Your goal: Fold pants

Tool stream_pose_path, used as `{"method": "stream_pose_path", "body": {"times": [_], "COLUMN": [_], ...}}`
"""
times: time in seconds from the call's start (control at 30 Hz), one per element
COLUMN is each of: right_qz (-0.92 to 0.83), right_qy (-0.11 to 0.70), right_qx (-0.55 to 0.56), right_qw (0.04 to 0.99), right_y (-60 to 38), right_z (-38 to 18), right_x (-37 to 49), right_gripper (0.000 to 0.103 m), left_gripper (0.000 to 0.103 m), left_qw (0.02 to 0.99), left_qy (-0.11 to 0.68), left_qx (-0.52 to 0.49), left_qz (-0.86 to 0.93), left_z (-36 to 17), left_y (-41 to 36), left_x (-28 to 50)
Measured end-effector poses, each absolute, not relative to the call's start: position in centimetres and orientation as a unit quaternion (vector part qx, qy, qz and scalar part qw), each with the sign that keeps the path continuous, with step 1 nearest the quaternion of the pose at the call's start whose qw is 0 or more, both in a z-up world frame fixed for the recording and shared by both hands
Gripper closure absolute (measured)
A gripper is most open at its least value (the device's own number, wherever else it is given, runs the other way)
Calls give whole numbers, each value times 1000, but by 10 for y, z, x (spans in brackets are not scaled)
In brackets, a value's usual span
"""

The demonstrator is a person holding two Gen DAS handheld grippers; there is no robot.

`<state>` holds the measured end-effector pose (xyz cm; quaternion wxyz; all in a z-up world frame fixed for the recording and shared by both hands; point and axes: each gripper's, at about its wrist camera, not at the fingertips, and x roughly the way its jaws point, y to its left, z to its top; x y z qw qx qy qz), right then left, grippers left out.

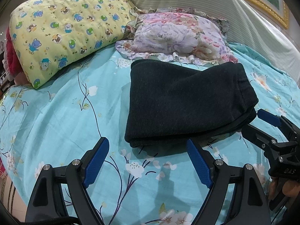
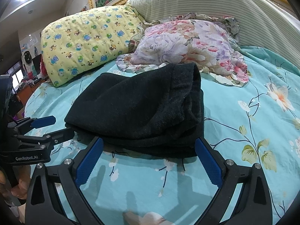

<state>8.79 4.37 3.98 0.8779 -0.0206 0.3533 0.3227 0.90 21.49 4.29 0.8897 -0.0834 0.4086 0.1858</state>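
The dark charcoal pants (image 1: 180, 101) lie folded into a compact stack on the turquoise floral bedsheet (image 1: 61, 116). They also show in the right wrist view (image 2: 142, 108), waistband end to the right. My left gripper (image 1: 148, 146) is open and empty, just in front of the stack's near left corner. My right gripper (image 2: 149, 146) is open and empty, its tips at the stack's near edge. The right gripper shows in the left wrist view (image 1: 262, 123) at the stack's right side. The left gripper shows in the right wrist view (image 2: 54, 125) at the stack's left side.
A yellow bear-print pillow (image 1: 65, 30) lies at the back left and a pink floral pillow (image 1: 178, 35) right behind the pants. A striped cream headboard (image 1: 206, 1) rises behind them. Sheet stretches left and in front of the pants. The bed edge falls away at far left.
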Motion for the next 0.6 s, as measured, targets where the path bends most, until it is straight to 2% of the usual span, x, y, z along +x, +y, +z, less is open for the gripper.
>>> {"method": "stream_pose_path", "body": {"times": [0.6], "right_qz": [328], "right_qy": [337], "right_qx": [-18], "right_qw": [882], "right_y": [44], "right_z": [52], "right_x": [84], "right_gripper": [5], "left_gripper": [18], "left_qw": [896], "left_qy": [396], "left_qx": [-83], "left_qz": [186], "left_z": [54], "left_y": [216], "left_x": [8]}}
